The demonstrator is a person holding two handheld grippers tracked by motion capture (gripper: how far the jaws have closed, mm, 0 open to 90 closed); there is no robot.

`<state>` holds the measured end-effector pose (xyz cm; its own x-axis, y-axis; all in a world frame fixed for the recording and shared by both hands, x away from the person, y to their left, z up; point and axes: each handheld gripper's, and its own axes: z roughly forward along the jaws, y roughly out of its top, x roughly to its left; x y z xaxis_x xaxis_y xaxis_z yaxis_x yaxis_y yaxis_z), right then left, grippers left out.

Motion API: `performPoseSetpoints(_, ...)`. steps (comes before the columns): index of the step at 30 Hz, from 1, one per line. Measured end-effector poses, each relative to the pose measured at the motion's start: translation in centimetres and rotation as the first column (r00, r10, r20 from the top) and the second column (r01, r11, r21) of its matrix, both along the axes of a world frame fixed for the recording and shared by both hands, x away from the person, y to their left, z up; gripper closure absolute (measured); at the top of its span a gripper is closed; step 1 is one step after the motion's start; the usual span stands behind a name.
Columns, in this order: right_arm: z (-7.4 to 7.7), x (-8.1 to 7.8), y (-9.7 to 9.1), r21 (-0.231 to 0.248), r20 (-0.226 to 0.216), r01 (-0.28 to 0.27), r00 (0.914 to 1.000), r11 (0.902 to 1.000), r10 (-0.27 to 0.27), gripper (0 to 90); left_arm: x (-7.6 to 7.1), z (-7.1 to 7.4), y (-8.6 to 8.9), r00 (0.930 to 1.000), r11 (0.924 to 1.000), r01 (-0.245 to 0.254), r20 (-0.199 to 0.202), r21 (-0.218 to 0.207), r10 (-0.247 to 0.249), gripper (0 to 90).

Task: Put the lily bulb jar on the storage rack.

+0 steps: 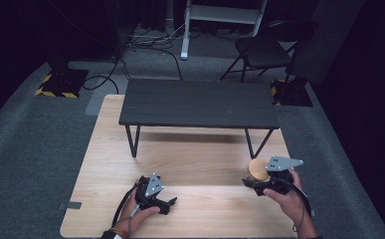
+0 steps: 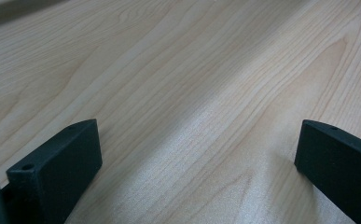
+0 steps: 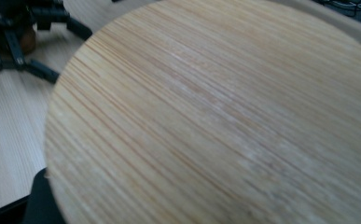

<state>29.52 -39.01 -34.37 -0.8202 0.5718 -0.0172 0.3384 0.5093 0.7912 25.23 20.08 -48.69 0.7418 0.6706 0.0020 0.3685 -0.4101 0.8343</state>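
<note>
- My right gripper [image 1: 255, 182] clamps a round bamboo disc [image 1: 257, 170] at the wooden table's [image 1: 195, 159] right side.
- My left gripper [image 1: 172, 201] rests on the table, jaws spread wide, holding nothing.

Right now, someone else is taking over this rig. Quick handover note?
Left tool: open, nothing between its jaws, low over the light wooden board at its near left.
Right tool: at the near right of the board with a round bamboo disc at its jaws; the disc's grained face sits right in front of the right gripper view. It looks gripped, but the jaw contact is hidden, so confirm before moving.
Small black table: stands at the far side of the board, top bare.
Done: disc apparently picked up.
Left: placing the disc; the destination isn't evident.
</note>
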Motion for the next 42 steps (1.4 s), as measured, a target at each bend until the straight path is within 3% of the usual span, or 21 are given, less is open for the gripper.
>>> performPoseSetpoints(1,0.0,0.0,0.0,0.000,0.000,0.000,1.0000,1.0000,0.000,24.8,0.0,0.0,0.0,1.0000,1.0000,0.000,0.000,0.000,0.000,0.5)
performPoseSetpoints(2,1.3,0.6,0.3,0.009,-0.002,-0.002,1.0000,1.0000,0.002,24.8,0.0,0.0,0.0,1.0000,1.0000,0.000,0.000,0.000,0.000,0.5)
performPoseSetpoints(3,1.3,0.6,0.3,0.009,-0.002,-0.002,1.0000,1.0000,0.002,24.8,0.0,0.0,0.0,1.0000,1.0000,0.000,0.000,0.000,0.000,0.5)
performPoseSetpoints(5,3.2,1.4,0.8,0.017,0.006,-0.001,1.0000,0.9999,0.001,24.8,0.0,0.0,0.0,1.0000,1.0000,0.000,0.000,0.000,0.000,0.5)
performPoseSetpoints(6,3.2,1.4,0.8,0.017,0.006,-0.001,1.0000,0.9999,0.001,24.8,0.0,0.0,0.0,1.0000,1.0000,0.000,0.000,0.000,0.000,0.5)
performPoseSetpoints(7,4.4,2.0,1.2,0.020,0.010,-0.004,0.9999,0.9998,0.004,24.8,0.0,0.0,0.0,1.0000,1.0000,0.000,0.000,0.000,0.000,0.5)
performPoseSetpoints(8,4.4,2.0,1.2,0.020,0.010,-0.004,0.9999,0.9998,0.004,24.8,0.0,0.0,0.0,1.0000,1.0000,0.000,0.000,0.000,0.000,0.5)
performPoseSetpoints(9,5.4,2.5,1.5,0.022,0.012,-0.005,0.9999,0.9997,0.005,24.7,0.0,0.0,0.0,1.0000,1.0000,0.000,0.000,0.000,0.000,0.5)
performPoseSetpoints(15,9.6,4.2,3.6,-0.008,0.026,0.003,0.9996,1.0000,-0.003,24.8,0.0,0.0,0.0,1.0000,1.0000,0.000,0.000,0.000,0.000,0.5)
performPoseSetpoints(24,13.8,7.1,6.4,-0.009,0.048,-0.009,0.9988,0.9999,0.010,24.8,0.0,0.0,0.0,1.0000,1.0000,0.001,0.000,0.000,-0.001,0.5)
performPoseSetpoints(29,15.3,9.2,7.4,0.009,0.034,0.010,0.9994,0.9999,-0.010,24.7,0.0,0.0,0.0,1.0000,1.0000,0.001,0.000,0.001,-0.001,0.5)
performPoseSetpoints(32,15.9,10.1,8.3,-0.004,0.041,0.040,0.9984,0.9992,-0.039,24.7,0.0,0.0,0.0,1.0000,1.0000,0.001,0.001,0.001,-0.001,0.5)
performPoseSetpoints(42,15.8,12.9,10.0,0.011,0.027,0.132,0.9908,0.9911,-0.133,24.7,0.0,0.0,0.0,1.0000,1.0000,0.001,0.001,0.001,-0.001,0.5)
